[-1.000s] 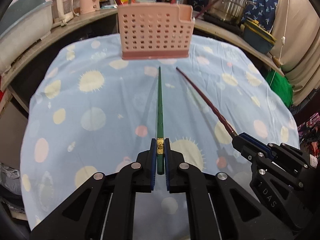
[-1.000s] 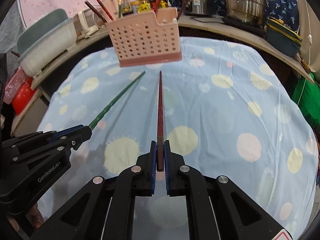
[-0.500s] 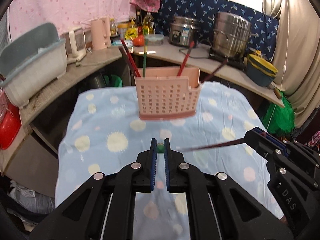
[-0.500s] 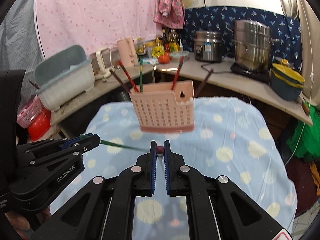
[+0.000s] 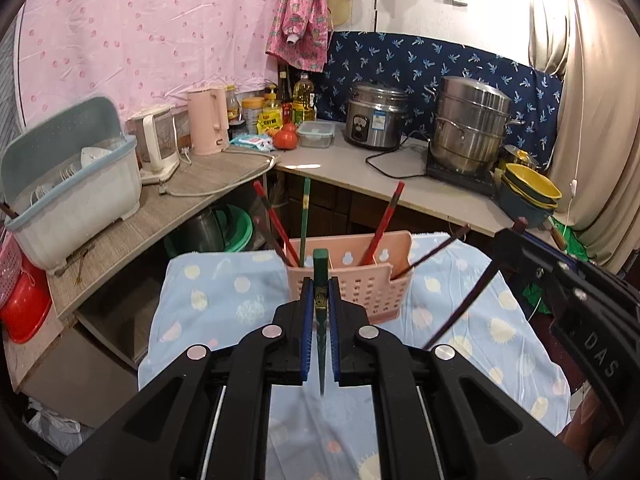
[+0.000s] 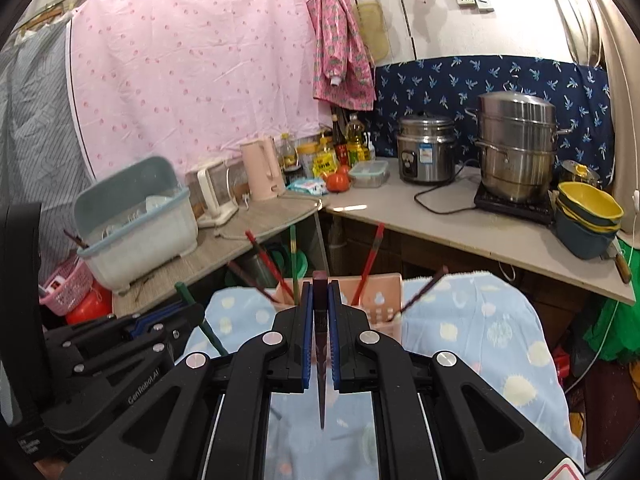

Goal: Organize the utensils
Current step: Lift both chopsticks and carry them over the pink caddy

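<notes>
A pink perforated utensil basket [image 5: 360,288] stands at the far end of the blue spotted tablecloth [image 5: 224,292] and holds several red, green and dark chopsticks. My left gripper [image 5: 321,292] is shut on a green chopstick [image 5: 321,276], held upright with its tip pointing down, in front of the basket. My right gripper [image 6: 320,300] is shut on a dark maroon chopstick [image 6: 320,344], also upright with its tip down. The basket [image 6: 384,300] lies just beyond it. Each gripper shows in the other's view, the right one [image 5: 516,236] and the left one [image 6: 188,308].
An L-shaped counter [image 5: 328,164] runs behind the table with a dish rack [image 5: 68,200], kettles, bottles, a rice cooker [image 5: 376,120], a steel steamer pot [image 5: 472,124] and stacked bowls [image 5: 528,196]. Green basins sit under the counter.
Both grippers have lifted and tilted their chopsticks from lying flat toward the basket to upright with tips down. The views have swung up from the table to the room.
</notes>
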`<state>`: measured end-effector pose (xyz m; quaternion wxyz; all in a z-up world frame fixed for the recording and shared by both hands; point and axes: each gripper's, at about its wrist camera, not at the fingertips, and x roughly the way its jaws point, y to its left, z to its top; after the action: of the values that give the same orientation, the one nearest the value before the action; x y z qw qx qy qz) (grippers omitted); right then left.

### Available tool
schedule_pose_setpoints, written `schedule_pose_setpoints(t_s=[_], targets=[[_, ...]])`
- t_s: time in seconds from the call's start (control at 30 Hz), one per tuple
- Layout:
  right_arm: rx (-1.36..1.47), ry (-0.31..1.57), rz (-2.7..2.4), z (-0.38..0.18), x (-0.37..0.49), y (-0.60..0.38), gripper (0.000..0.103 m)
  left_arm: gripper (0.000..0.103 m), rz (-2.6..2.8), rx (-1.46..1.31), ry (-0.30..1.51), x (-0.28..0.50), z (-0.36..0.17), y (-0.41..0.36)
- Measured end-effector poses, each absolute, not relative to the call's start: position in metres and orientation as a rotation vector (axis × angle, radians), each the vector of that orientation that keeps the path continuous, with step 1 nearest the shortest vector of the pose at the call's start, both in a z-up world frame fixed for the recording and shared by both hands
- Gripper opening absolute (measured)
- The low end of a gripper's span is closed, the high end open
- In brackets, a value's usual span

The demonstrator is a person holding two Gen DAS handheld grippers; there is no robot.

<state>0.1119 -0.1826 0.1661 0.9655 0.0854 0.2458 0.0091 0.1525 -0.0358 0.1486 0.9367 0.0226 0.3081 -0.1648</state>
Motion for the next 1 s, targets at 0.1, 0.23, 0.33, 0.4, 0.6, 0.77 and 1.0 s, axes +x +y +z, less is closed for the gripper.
schedule_pose_setpoints(t_s=[0.1,0.23,0.33,0.4,0.6,0.77,1.0], targets=[[0.19,0.476,0.019,0.177,0.124,-0.188,0.007,0.007,-0.334,0.049,0.613,0.163,0.156,-0.037],[0.19,0.449,0.011,0.19,0.143,-0.191,0.007,0.007,-0.33,0.055,0.598,0.175,0.162,-0.04],[0.189,0.436,0.008,0.199,0.155,-0.193,0.007,0.007,-0.328,0.058,0.588,0.185,0.167,-0.042],[0.187,0.429,0.006,0.204,0.163,-0.194,0.007,0.007,-0.328,0.058,0.582,0.191,0.171,-0.042],[0.185,0.411,0.016,0.22,0.188,-0.194,0.007,0.007,-0.321,0.056,0.545,0.213,0.192,-0.042],[0.187,0.38,0.015,0.236,0.206,-0.193,0.007,0.007,-0.325,0.038,0.512,0.231,0.214,-0.044],[0.195,0.347,0.006,0.247,0.228,-0.193,0.007,0.007,-0.325,0.015,0.467,0.253,0.231,-0.048]])
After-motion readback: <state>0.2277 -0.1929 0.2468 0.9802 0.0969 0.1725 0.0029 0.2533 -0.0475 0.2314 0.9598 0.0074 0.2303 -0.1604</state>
